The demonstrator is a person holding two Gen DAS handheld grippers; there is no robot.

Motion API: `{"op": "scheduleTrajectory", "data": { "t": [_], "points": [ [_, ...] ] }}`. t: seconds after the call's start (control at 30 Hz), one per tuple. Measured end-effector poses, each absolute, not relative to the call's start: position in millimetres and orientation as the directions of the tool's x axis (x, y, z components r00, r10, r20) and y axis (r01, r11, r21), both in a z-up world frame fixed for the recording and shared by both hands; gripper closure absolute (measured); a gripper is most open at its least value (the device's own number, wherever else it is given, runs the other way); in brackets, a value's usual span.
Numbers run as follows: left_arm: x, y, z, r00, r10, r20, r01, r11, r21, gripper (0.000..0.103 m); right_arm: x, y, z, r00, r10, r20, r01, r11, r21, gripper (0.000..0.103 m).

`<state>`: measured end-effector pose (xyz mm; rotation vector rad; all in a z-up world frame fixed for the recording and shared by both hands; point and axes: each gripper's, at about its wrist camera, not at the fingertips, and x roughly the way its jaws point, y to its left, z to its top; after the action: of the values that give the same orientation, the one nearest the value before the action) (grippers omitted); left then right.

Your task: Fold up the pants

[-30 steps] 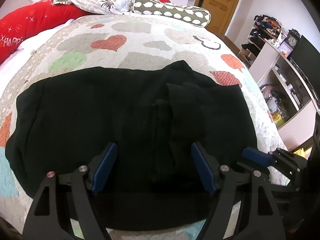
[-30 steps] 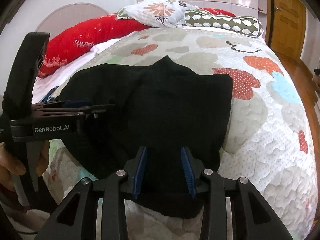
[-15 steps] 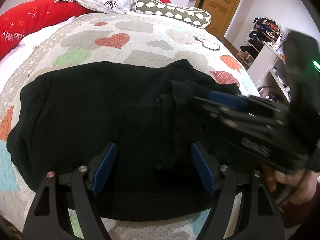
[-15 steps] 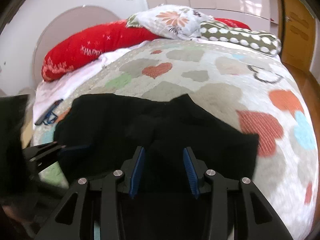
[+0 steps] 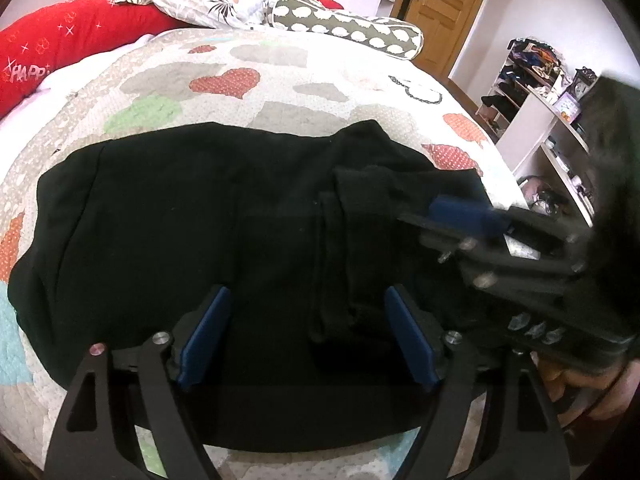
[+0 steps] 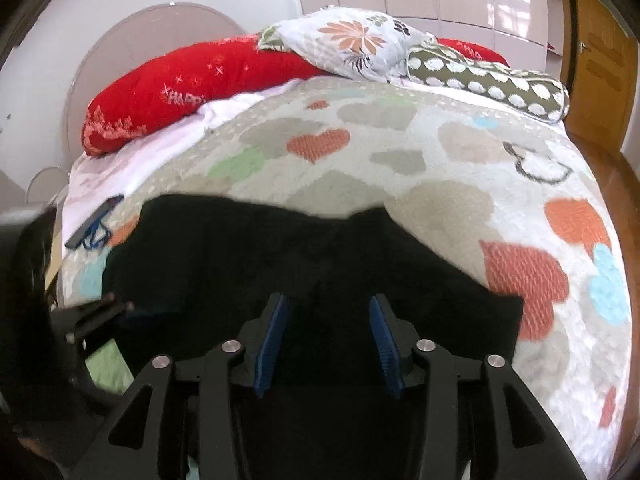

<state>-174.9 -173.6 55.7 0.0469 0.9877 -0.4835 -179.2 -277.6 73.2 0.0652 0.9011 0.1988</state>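
Black pants [image 5: 180, 216] lie spread across the near part of a quilted bed, with a folded ridge of cloth [image 5: 360, 240] at their right side. My left gripper [image 5: 308, 304] is open wide, low over the pants' near edge, with nothing between its blue pads. My right gripper [image 6: 328, 320] is open over the pants [image 6: 240, 264], empty. It also shows in the left wrist view [image 5: 472, 216], blurred, over the pants' right side. The left gripper shows at the left edge of the right wrist view [image 6: 100, 312].
The heart-patterned quilt [image 5: 248, 80] covers the bed. Red [image 6: 192, 84], floral [image 6: 352, 44] and spotted [image 6: 488, 80] pillows lie at the head. A dark object with blue cord [image 6: 94, 228] lies at the bed's left edge. Shelves [image 5: 552, 120] and a door [image 5: 444, 12] stand to the right.
The right gripper has swung left from the pants' right edge to over their middle and right part, entering the left wrist view. The left gripper has shifted slightly. The pants lie as before.
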Motion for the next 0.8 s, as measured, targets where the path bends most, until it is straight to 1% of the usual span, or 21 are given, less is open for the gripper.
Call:
{"op": "scheduleTrajectory", "data": {
  "t": [0.07, 0.13, 0.27, 0.33, 0.53, 0.6, 0.67, 0.73, 0.8],
  "points": [
    [-177, -174, 57, 0.468, -0.368, -0.804, 0.410, 0.896, -0.171, 0.023, -177, -284, 59, 0.594, 0.226, -0.772, -0.119, 0.974, 0.194, 0.055],
    [-177, -171, 58, 0.461, -0.377, -0.803, 0.406, 0.895, -0.187, 0.022, -177, -289, 60, 0.602, 0.240, -0.762, -0.107, 0.969, 0.221, 0.054],
    [-177, -165, 61, 0.456, -0.379, -0.805, 0.393, 0.898, -0.200, 0.021, -185, -290, 78, 0.636, 0.200, -0.745, -0.101, 0.979, 0.177, 0.053],
    [-178, -161, 64, 0.466, -0.373, -0.803, 0.385, 0.902, -0.196, 0.020, -192, -296, 83, 0.643, 0.179, -0.745, -0.080, 0.983, 0.167, 0.050],
    [-180, -149, 67, 0.471, -0.368, -0.802, 0.370, 0.907, -0.199, 0.020, -213, -312, 70, 0.619, 0.131, -0.774, -0.023, 0.989, 0.149, 0.050],
    [-180, -144, 68, 0.474, -0.364, -0.802, 0.361, 0.911, -0.201, 0.020, -219, -314, 59, 0.605, 0.130, -0.786, -0.019, 0.989, 0.148, 0.047],
    [-180, -138, 69, 0.473, -0.360, -0.804, 0.346, 0.915, -0.207, 0.020, -223, -312, 50, 0.617, 0.124, -0.777, -0.024, 0.990, 0.140, 0.045],
    [-181, -129, 71, 0.477, -0.358, -0.803, 0.330, 0.920, -0.214, 0.020, -221, -307, 55, 0.610, 0.110, -0.784, -0.028, 0.993, 0.118, 0.044],
    [-181, -120, 73, 0.479, -0.361, -0.800, 0.312, 0.922, -0.229, 0.020, -218, -303, 66, 0.616, 0.140, -0.775, -0.047, 0.989, 0.142, 0.042]
  ]
}}
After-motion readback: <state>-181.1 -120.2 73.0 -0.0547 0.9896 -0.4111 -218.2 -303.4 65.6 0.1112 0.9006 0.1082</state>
